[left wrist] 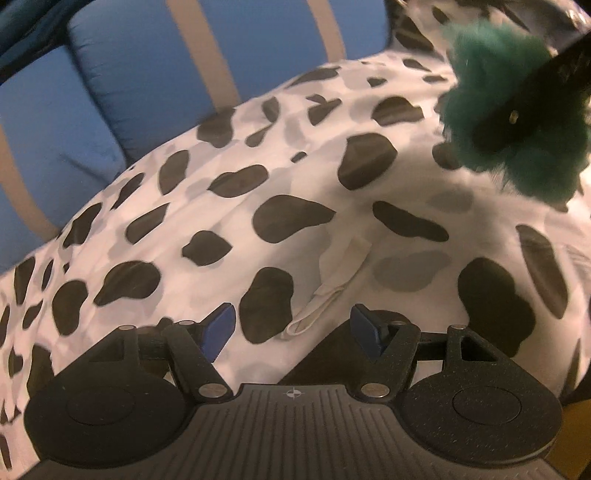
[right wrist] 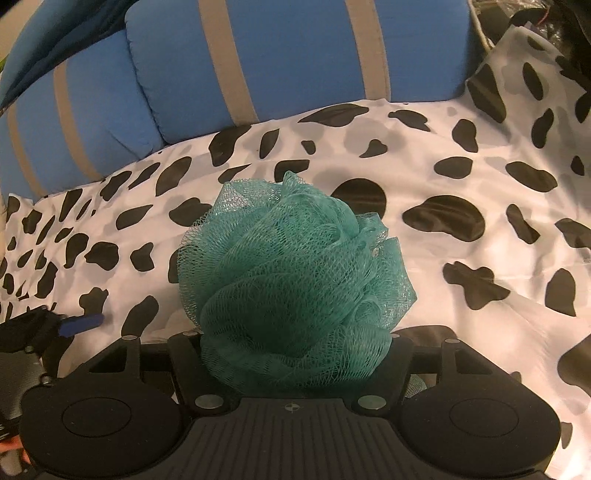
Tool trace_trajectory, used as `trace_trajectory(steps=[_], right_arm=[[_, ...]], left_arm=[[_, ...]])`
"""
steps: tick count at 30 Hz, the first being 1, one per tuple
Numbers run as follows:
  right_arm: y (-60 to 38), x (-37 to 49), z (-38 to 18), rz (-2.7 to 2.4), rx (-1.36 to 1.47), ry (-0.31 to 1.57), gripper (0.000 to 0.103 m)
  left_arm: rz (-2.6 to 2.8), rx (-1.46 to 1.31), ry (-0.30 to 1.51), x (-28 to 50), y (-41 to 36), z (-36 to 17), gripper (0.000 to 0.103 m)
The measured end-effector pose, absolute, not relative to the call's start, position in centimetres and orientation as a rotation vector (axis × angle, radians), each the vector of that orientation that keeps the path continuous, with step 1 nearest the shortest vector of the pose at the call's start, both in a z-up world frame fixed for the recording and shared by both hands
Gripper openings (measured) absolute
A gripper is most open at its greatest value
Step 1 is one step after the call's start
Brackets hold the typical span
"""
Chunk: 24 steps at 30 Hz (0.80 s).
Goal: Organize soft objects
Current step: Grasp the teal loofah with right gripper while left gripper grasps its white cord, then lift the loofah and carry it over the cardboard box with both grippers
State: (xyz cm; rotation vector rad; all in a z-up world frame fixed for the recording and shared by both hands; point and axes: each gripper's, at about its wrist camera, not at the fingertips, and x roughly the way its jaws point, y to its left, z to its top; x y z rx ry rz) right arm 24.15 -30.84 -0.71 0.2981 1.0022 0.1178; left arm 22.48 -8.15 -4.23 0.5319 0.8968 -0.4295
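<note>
A teal mesh bath pouf (right wrist: 295, 280) fills the space between my right gripper's jaws; the right gripper (right wrist: 295, 343) is shut on it and holds it over a white cloth with black cow spots (right wrist: 461, 177). The pouf hides the fingertips. In the left wrist view the pouf (left wrist: 509, 122) shows at the upper right, blurred, with the right gripper's dark finger across it. My left gripper (left wrist: 293, 328) is open and empty, low over the spotted cloth (left wrist: 258, 184), its blue pads (left wrist: 221, 325) apart. A small white fabric loop (left wrist: 325, 295) lies on the cloth between them.
Blue cushions with beige stripes (right wrist: 277, 66) stand along the back; they also show in the left wrist view (left wrist: 147, 74). The left gripper's blue pad (right wrist: 81, 323) shows at the right wrist view's left edge. Dark clutter (right wrist: 535, 18) sits at the far right.
</note>
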Motion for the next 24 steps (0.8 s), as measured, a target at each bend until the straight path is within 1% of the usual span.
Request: trace_trajectory(steps=[1,3,4,5,6,7,9,11,12,16,24], right_arm=[[-31.1,24.1,-0.6,0.119,0.303,0.999,0.068],[-31.5,23.9,-0.5,0.120,0.309,0.994,0.069],[-31.7,23.9,-0.4,0.121,0.311,0.993,0.069],[-31.7,23.9,-0.4,0.121,0.314,0.993,0.069],[-31.9,23.9,-0.4,0.120,0.317,0.994,0.069],[-32.0,23.9,-0.4,0.120,0.319,0.995,0.069],[-32.2,23.8,-0.4,0.120,0.320,0.995,0.069],[-32.3,23.8,-0.3,0.121,0.322,0.991,0.069],[-32.3,23.7,-0.3,0.120,0.322,0.989,0.069],[-32.2,23.7,-0.2,0.123,0.319,0.984,0.069],[-31.7,23.8,-0.1,0.132,0.294,0.978,0.069]], left_arm=[[-0.433,0.543,0.898,22.7,-8.4,-4.5,0.066],[-0.445,0.565,0.908,23.1,-8.8,-5.1,0.057],[-0.449,0.574,0.917,23.3,-9.0,-5.4,0.054],[-0.457,0.579,0.928,23.6,-9.1,-5.8,0.048],[-0.479,0.572,0.942,23.8,-9.1,-6.1,0.038],[-0.499,0.555,0.952,23.9,-9.0,-6.2,0.034],[-0.516,0.513,0.981,24.3,-9.0,-6.2,0.020],[-0.511,0.474,1.007,24.6,-8.8,-6.0,0.014],[-0.501,0.464,1.015,24.7,-8.7,-6.0,0.007],[-0.481,0.423,1.024,24.9,-8.1,-5.5,0.003],[-0.468,0.393,1.010,24.7,-7.3,-4.6,0.003]])
